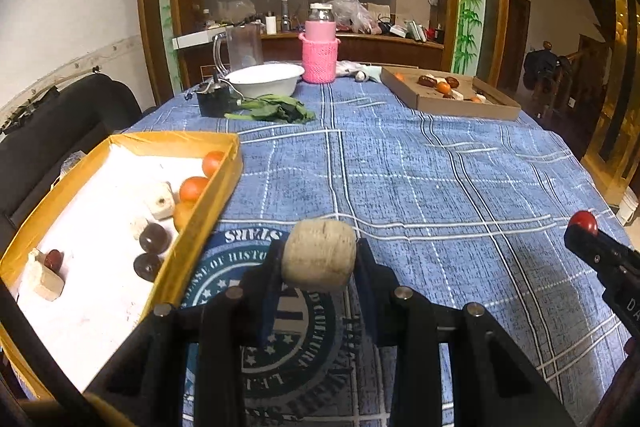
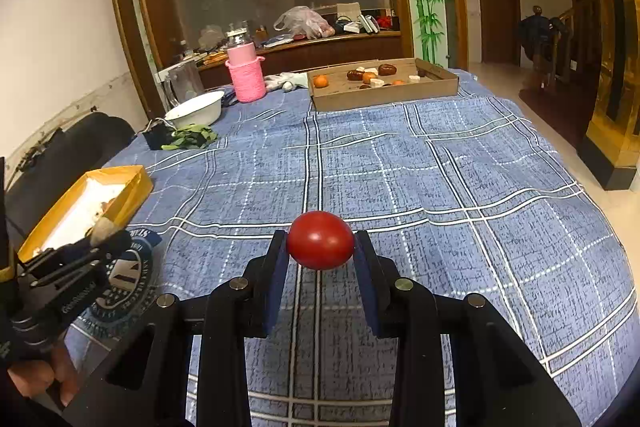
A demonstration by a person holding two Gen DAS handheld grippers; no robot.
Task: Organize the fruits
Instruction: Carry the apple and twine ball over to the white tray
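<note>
My left gripper (image 1: 319, 257) is shut on a pale beige chunk of fruit (image 1: 319, 254), held above the blue cloth just right of the yellow box (image 1: 200, 227). That box holds orange fruits (image 1: 193, 188), dark round fruits (image 1: 153, 238) and beige chunks (image 1: 161, 201) on a white lining. My right gripper (image 2: 320, 245) is shut on a small red tomato (image 2: 320, 239) over the middle of the table. In the left wrist view the right gripper (image 1: 585, 229) shows at the right edge with the tomato (image 1: 584, 221). A cardboard tray (image 2: 384, 95) with more fruit lies at the far side.
On the far left of the table stand a white bowl (image 1: 266, 78), green leaves (image 1: 276, 109), a pink knitted jar holder (image 1: 319, 57) and a clear jug (image 1: 240, 47). A black chair (image 1: 60, 123) is beside the yellow box. The blue checked cloth (image 2: 440, 187) covers the table.
</note>
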